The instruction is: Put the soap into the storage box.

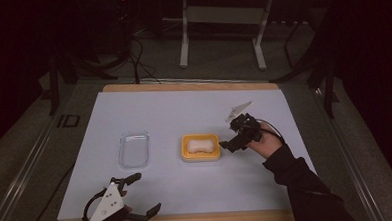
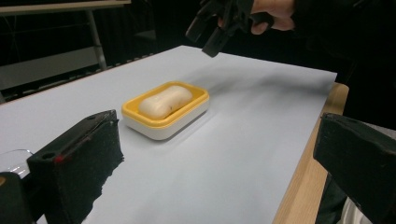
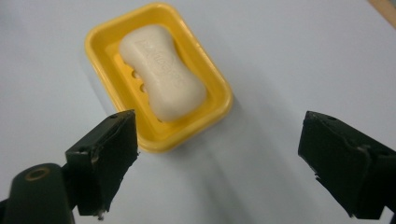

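Soap bar (image 1: 200, 144) lies in yellow dish (image 1: 201, 157) at centre of high view, on white sheet (image 1: 184, 111); right gripper (image 1: 226, 144) just right of dish, jaws wide apart, nothing between them; left gripper (image 1: 143, 194) at lower left, jaws spread wide, holding nothing; clear lid (image 1: 134, 149) sits left of dish, well apart from both grippers.

Embossed lettering on the white soap bar (image 3: 162, 72) in the yellow dish (image 3: 107, 35), too faint to read.
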`<state>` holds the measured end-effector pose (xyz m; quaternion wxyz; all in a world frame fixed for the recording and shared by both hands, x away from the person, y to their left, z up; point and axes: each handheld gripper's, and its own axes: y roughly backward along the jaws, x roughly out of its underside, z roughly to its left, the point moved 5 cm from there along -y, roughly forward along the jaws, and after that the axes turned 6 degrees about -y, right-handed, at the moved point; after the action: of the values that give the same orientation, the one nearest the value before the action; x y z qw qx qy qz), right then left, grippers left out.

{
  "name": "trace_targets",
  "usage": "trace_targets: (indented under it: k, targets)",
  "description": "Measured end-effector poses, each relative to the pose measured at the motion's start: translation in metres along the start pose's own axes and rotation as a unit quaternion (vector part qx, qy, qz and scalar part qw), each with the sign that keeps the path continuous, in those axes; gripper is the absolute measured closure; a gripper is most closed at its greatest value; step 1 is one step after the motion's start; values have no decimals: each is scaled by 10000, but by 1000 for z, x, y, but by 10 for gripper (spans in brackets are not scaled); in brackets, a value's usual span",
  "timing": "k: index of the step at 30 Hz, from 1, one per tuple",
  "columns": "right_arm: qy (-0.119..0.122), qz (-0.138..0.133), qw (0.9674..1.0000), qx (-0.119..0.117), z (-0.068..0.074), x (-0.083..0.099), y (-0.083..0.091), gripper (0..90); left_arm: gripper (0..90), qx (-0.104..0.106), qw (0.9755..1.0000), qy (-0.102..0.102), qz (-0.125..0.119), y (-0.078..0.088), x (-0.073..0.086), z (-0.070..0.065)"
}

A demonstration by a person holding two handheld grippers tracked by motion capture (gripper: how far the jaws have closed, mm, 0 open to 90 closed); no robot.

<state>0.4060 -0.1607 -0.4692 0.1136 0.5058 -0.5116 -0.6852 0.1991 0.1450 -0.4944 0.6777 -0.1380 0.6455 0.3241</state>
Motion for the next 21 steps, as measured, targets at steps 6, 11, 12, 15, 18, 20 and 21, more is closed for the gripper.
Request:
trace_targets:
  k: [6, 11, 12, 15, 18, 20, 21]
  targets:
    - [-389, -263, 9987, 218, -2, 19, 12, 129, 12, -3, 10000, -20, 8, 0, 0, -1]
    - [-428, -513, 9967, 452, 0, 34, 18, 126, 12, -5, 10000, -13, 13, -1, 0, 0]
    - [-447, -567, 9963, 475, 1, 37, 19, 125, 12, -5, 10000, -13, 13, -1, 0, 0]
    - [-468, -732, 9949, 507, 3, 47, 21, 125, 12, -8, 10000, -22, 27, -1, 0, 0]
    - [-581, -799, 9936, 540, 5, 57, 22, 125, 12, -20, 10000, -23, 27, -1, 0, 0]
    - [-621, -824, 9929, 596, 5, 63, 23, 127, 12, -22, 10000, -22, 29, -1, 0, 0]
    - [-656, -861, 9921, 642, 6, 65, 24, 128, 12, -24, 10000, -25, 32, -1, 0, 0]
